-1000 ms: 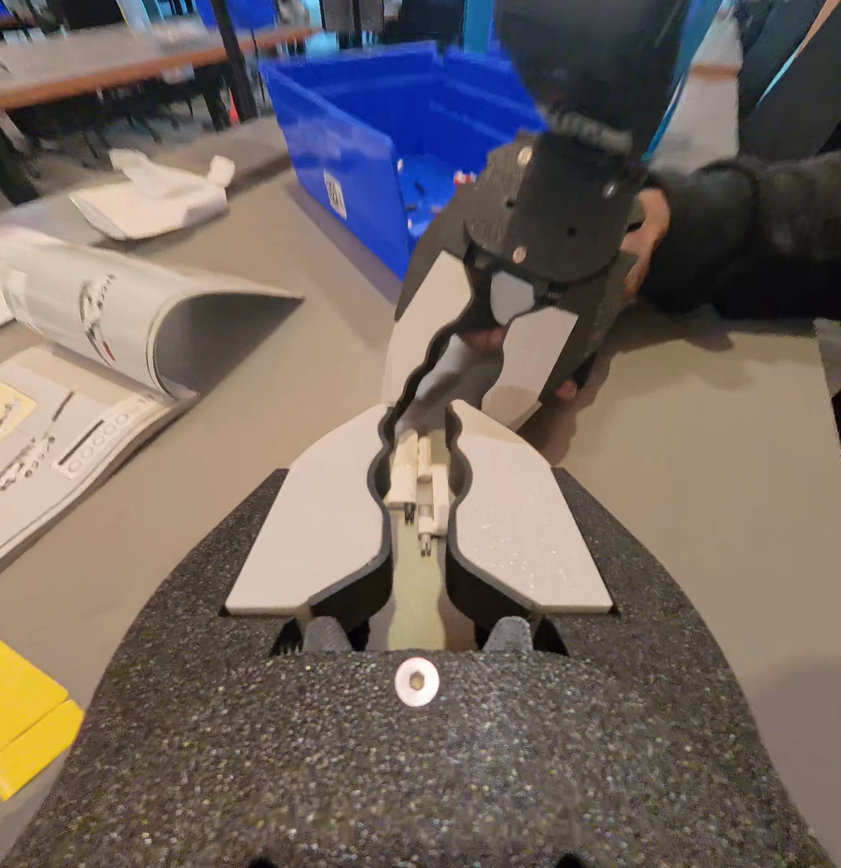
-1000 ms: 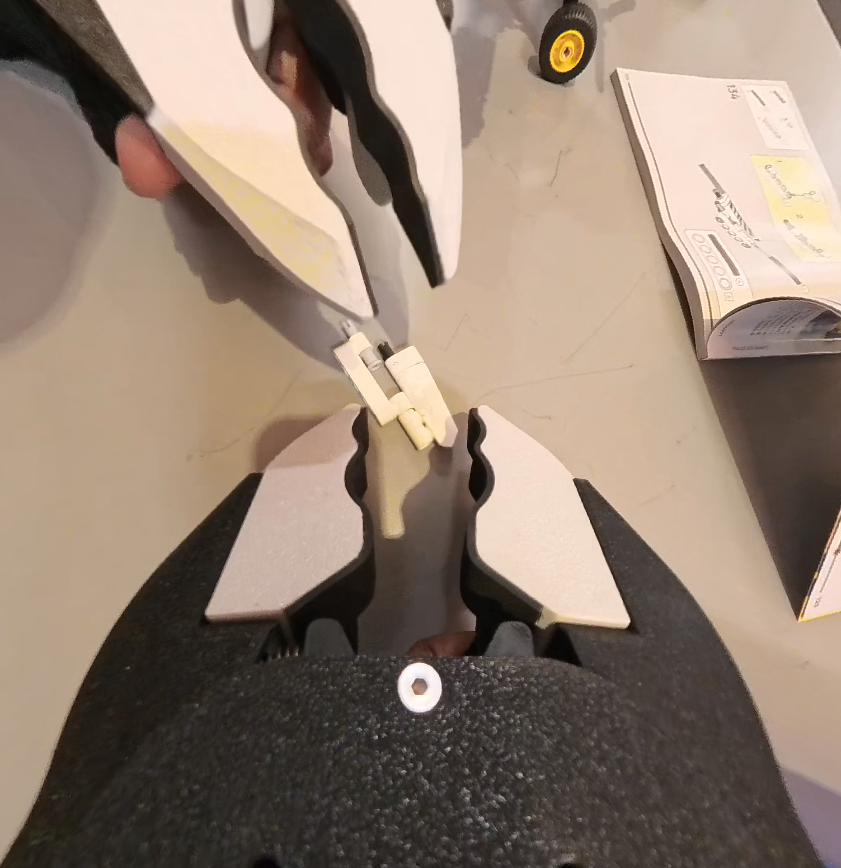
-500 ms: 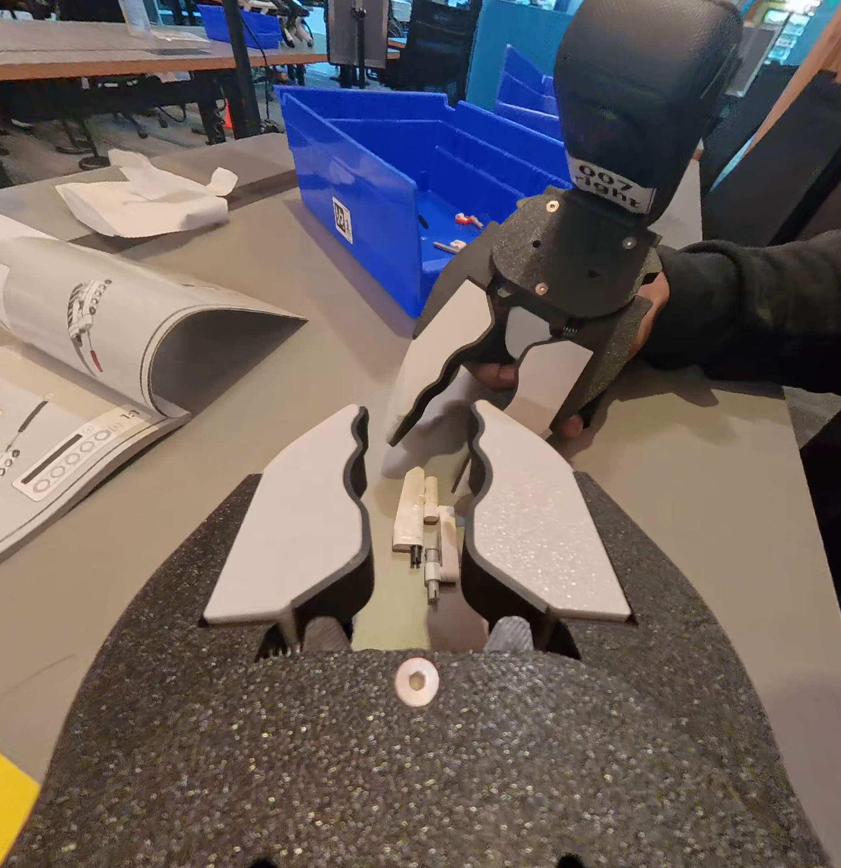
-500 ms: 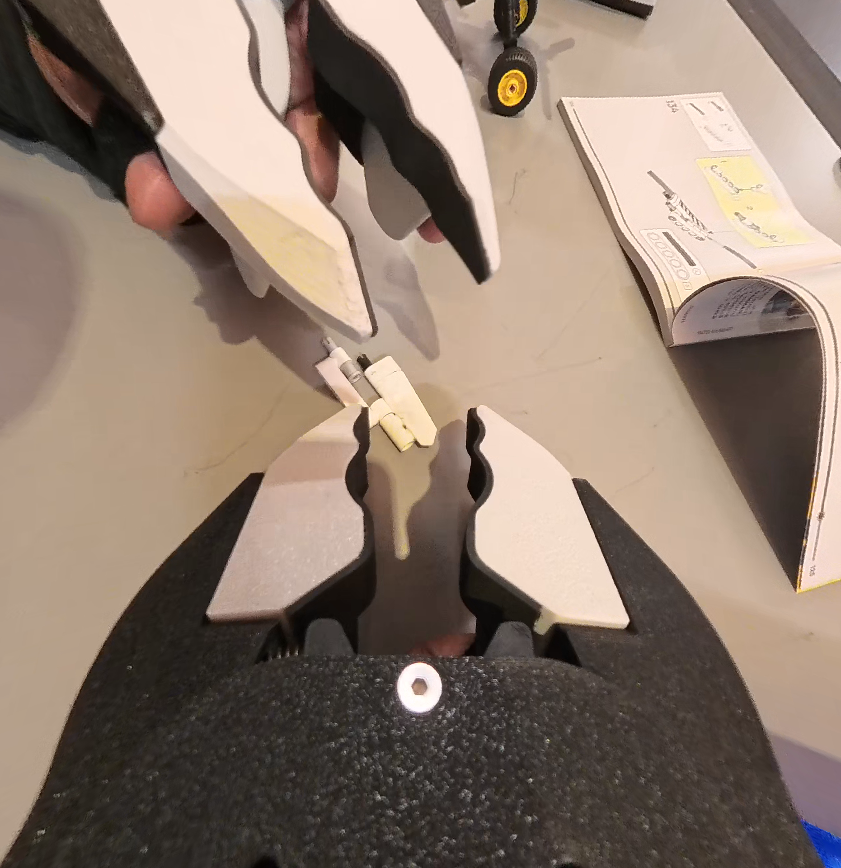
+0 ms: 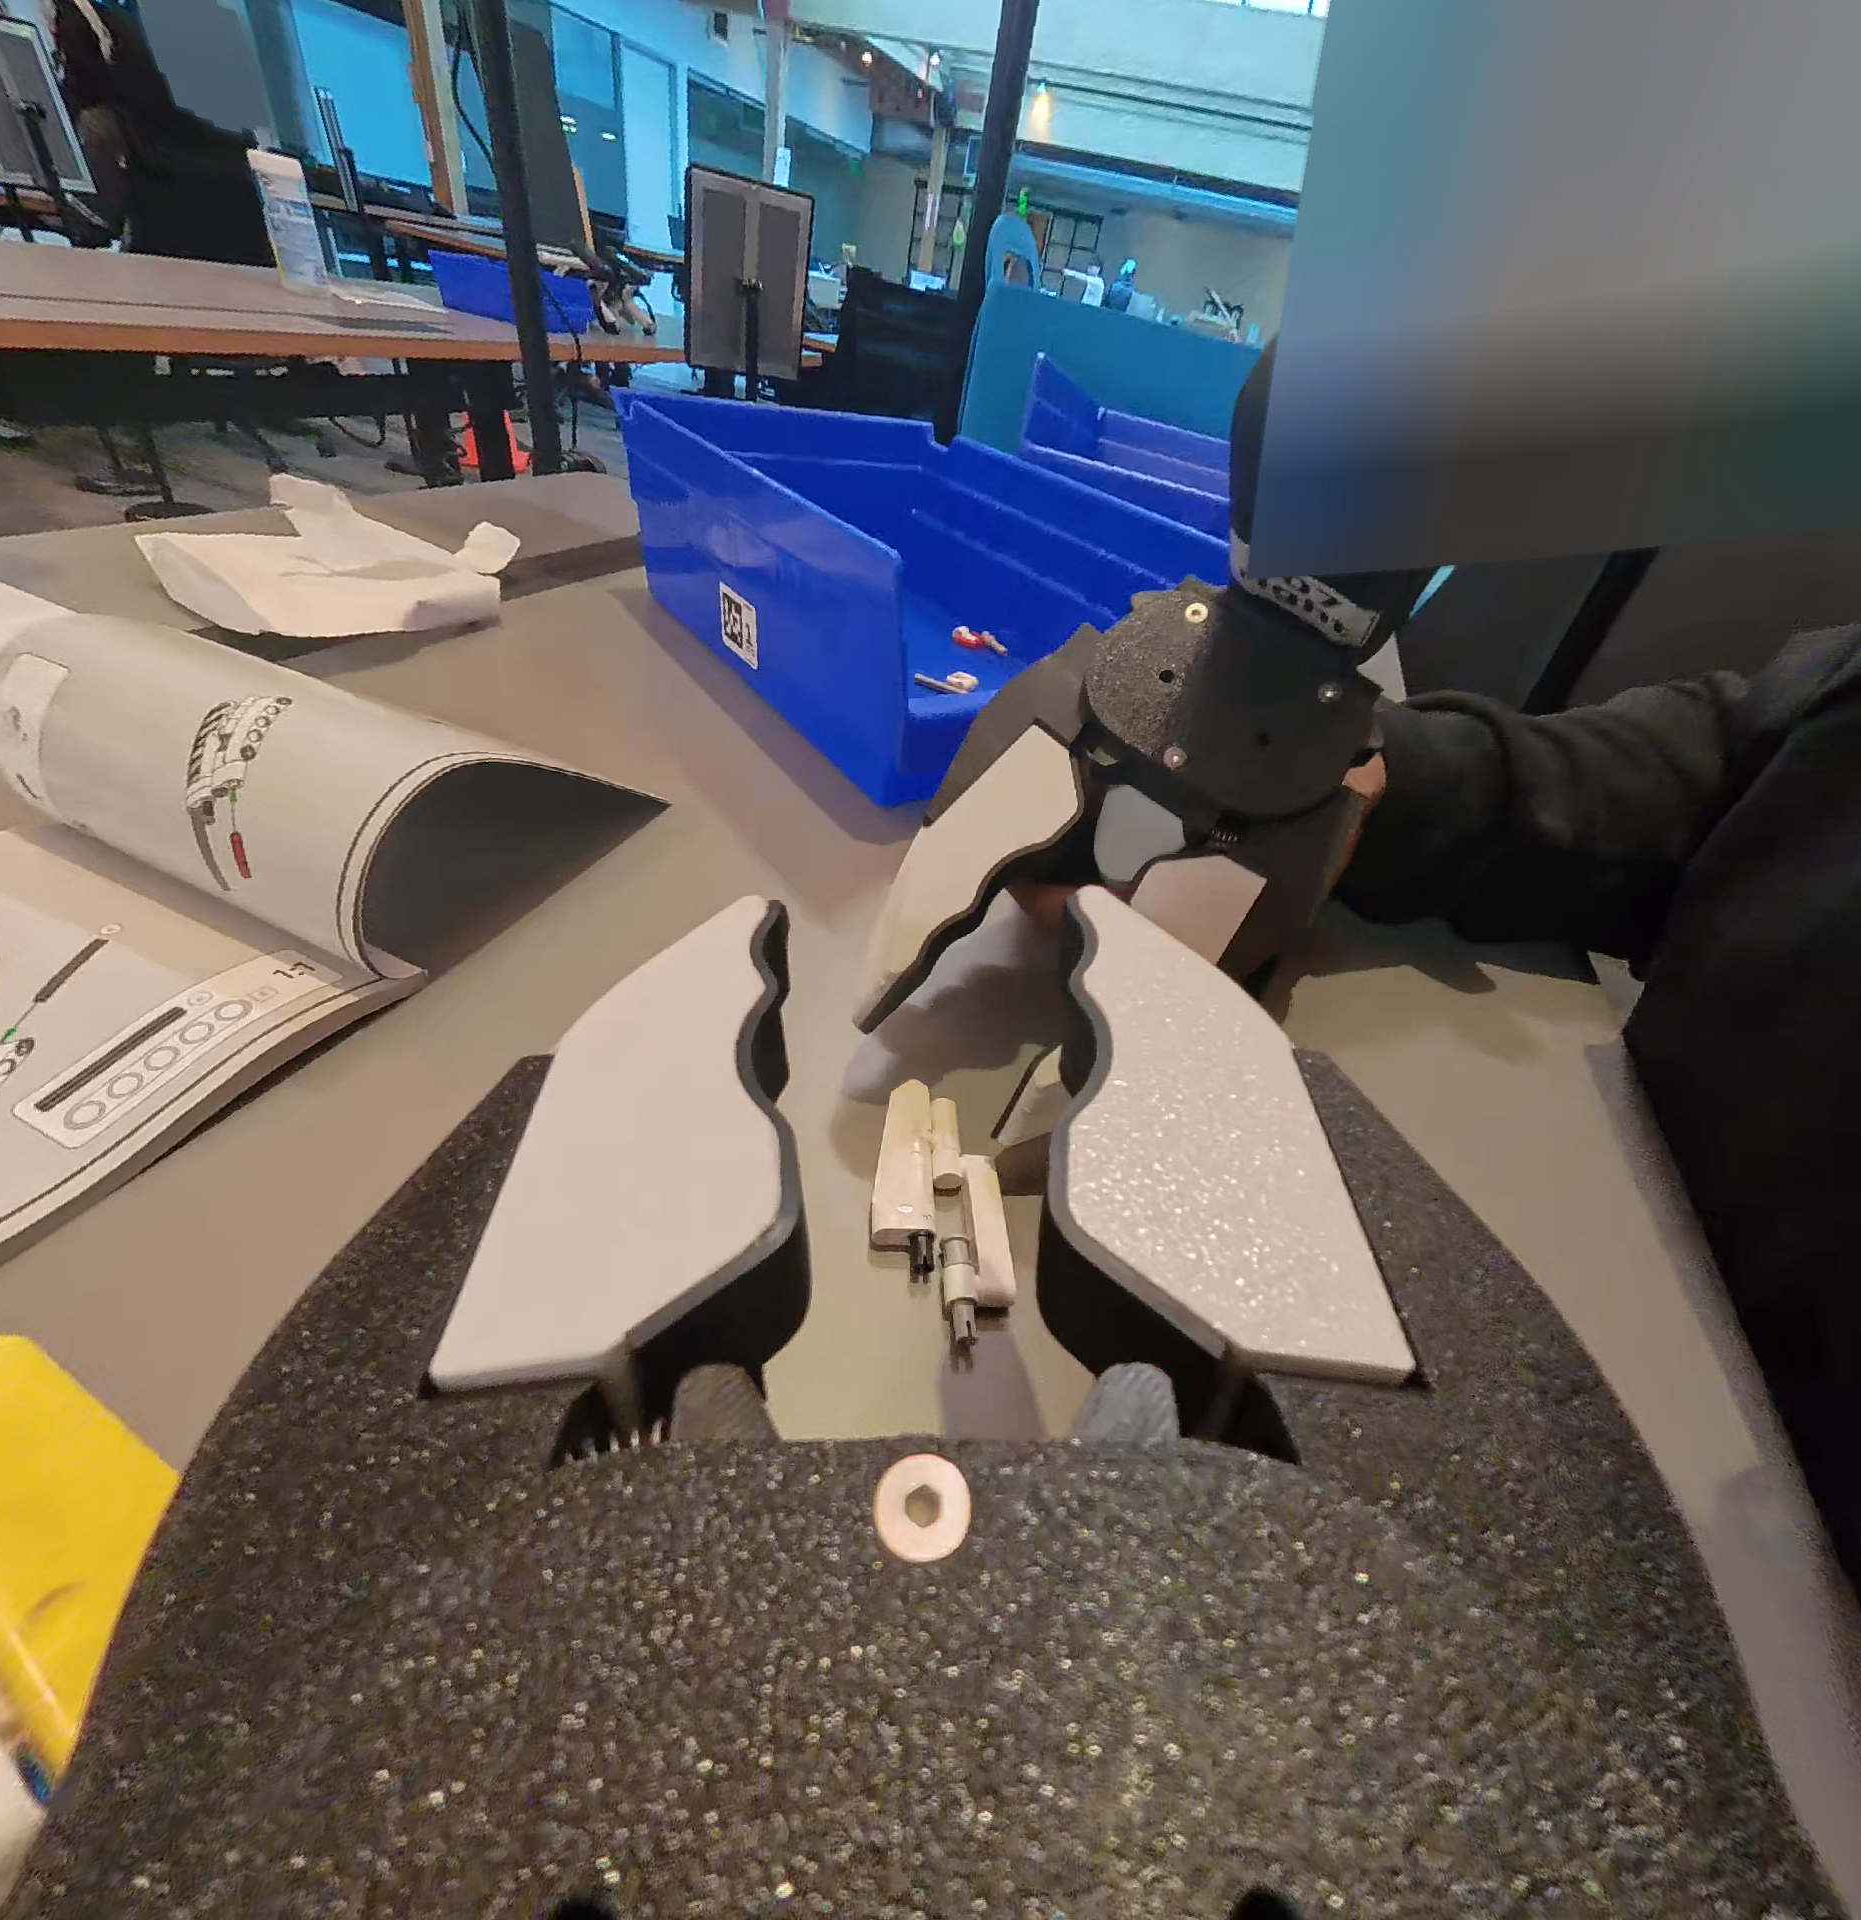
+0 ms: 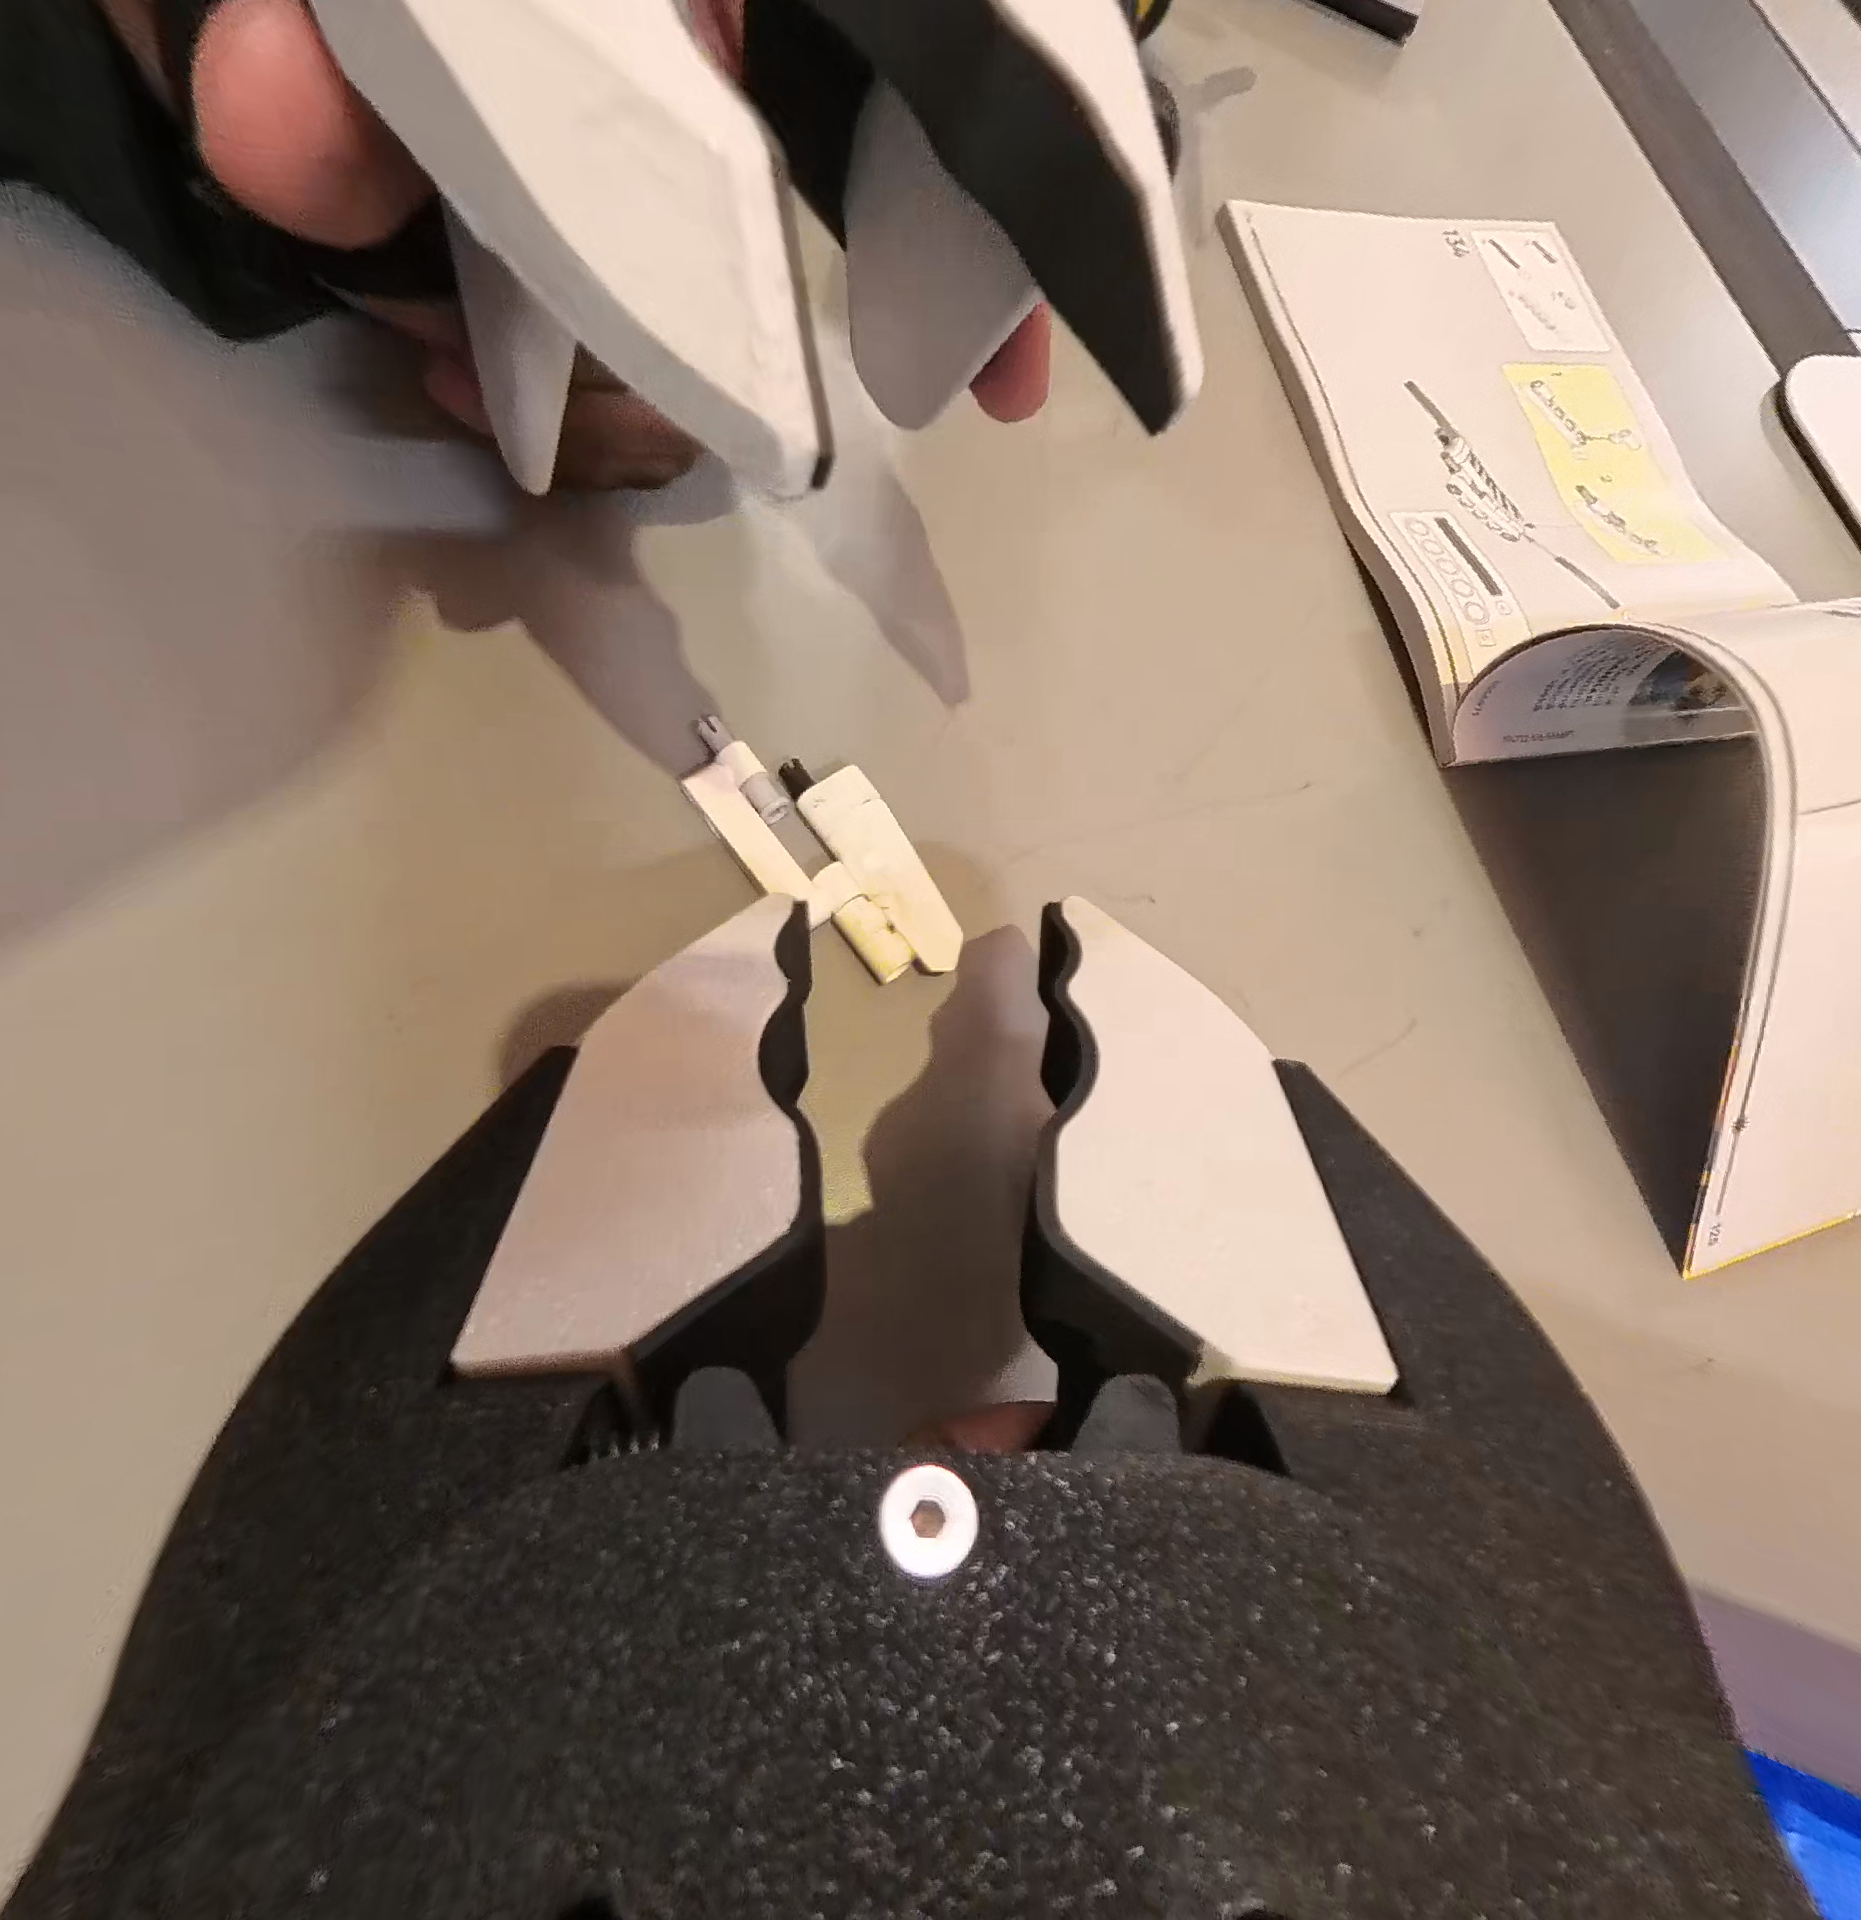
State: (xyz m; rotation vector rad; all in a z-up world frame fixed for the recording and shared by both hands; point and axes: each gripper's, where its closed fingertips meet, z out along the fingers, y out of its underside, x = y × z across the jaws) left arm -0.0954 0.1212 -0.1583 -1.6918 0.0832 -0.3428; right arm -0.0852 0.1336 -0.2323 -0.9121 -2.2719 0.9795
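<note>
The small white brick assembly [image 5: 941, 1205] lies flat on the grey table [image 5: 614, 717], a cluster of white beams with a grey pin and a black pin poking out of one end. In my left wrist view it sits between the two fingers of my left gripper [image 5: 926, 914], but the pads stand clear of it on both sides, so that gripper is spread wide and grips nothing. In my right wrist view the same assembly [image 6: 832, 852] lies just ahead of my right gripper [image 6: 921, 914]; its near end looks close to the left fingertip [image 6: 770, 935], though I cannot tell whether they touch. Those jaws are parted too, with only bare table between them. My two tools face each other across the piece, each raised a little off the surface.

Beyond my right gripper, toward the far side of the table, stands a blue plastic bin [image 5: 801, 582] with an open front and a small printed tag on its side wall. On its floor lie a small red piece [image 5: 973, 639] and a pale, tan-and-white piece [image 5: 947, 682]; the rest of the floor that I can see is blue. A second blue bin [image 5: 1123, 436] stands behind it, its contents hidden.

To my left an instruction booklet [image 5: 209, 831] lies open with one page curled over, and a crumpled white paper bag [image 5: 323, 571] rests farther back. A yellow object [image 5: 43, 1507] sits at my near left edge.
</note>
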